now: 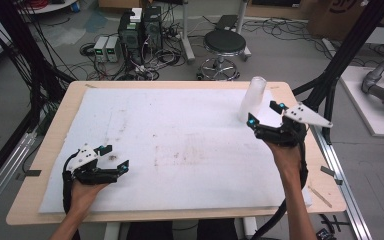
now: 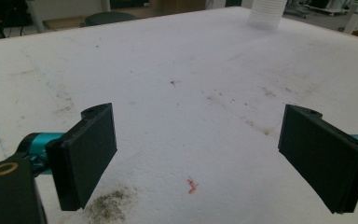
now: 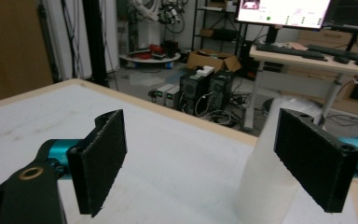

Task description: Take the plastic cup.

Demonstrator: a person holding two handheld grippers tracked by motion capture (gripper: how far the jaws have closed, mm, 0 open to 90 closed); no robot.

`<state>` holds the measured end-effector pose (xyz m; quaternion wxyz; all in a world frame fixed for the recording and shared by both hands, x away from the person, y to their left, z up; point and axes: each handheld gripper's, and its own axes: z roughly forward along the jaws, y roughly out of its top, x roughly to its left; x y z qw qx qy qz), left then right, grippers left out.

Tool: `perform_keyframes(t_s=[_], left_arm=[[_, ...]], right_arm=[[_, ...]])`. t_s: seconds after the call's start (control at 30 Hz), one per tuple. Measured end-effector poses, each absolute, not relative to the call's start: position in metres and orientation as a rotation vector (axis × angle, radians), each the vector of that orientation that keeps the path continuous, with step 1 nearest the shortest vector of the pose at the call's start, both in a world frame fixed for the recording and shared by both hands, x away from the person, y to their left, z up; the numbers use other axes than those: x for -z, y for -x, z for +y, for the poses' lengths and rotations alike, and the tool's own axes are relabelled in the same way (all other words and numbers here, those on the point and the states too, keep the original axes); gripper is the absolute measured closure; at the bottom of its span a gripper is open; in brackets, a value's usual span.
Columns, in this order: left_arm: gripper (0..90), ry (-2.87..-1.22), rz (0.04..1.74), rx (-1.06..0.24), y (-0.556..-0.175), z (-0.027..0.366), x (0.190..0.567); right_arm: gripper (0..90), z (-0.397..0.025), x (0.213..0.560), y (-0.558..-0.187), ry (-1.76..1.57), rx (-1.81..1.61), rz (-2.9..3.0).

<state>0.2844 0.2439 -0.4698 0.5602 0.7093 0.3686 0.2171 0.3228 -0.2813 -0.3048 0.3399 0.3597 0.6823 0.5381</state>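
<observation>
White-padded surface (image 1: 180,145): upright translucent cup stack (image 1: 252,100) stands upper right, just ahead of right gripper (image 1: 263,115); left gripper (image 1: 114,157) distant; both jaws apart.

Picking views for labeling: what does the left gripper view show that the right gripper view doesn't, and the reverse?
Left gripper view: a dark smudge and a small orange mark on the white sheet, with the stack of white cups far off near the far edge.

Right gripper view: the cups close, by its right jaw, plus the room beyond: monitor, desk, computer towers.

Both: open black jaws over the sheet, gripping nothing, and the cups.
</observation>
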Motion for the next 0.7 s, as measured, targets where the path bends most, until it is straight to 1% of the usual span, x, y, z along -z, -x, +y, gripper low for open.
perform_keyframes(t_s=[0.03, 0.1, 0.23, 0.7], left_arm=[[11.2, -1.672, 0.869, -0.512, -0.284, 0.244, 0.470], [11.2, -1.669, 0.866, -0.510, -0.285, 0.245, 0.470], [11.2, -1.671, 0.868, -0.503, -0.285, 0.244, 0.470], [11.2, -1.688, 0.870, -0.497, -0.286, 0.243, 0.470]], right_arm=[[17.0, -0.281, 0.305, -0.323, -0.936, -1.401, 1.776], [17.0, -0.284, 0.292, -0.334, -0.959, -1.390, 1.767], [17.0, -0.286, 0.282, -0.347, -1.000, -1.334, 1.777], [17.0, -0.297, 0.274, -0.402, -1.144, -1.221, 1.796]])
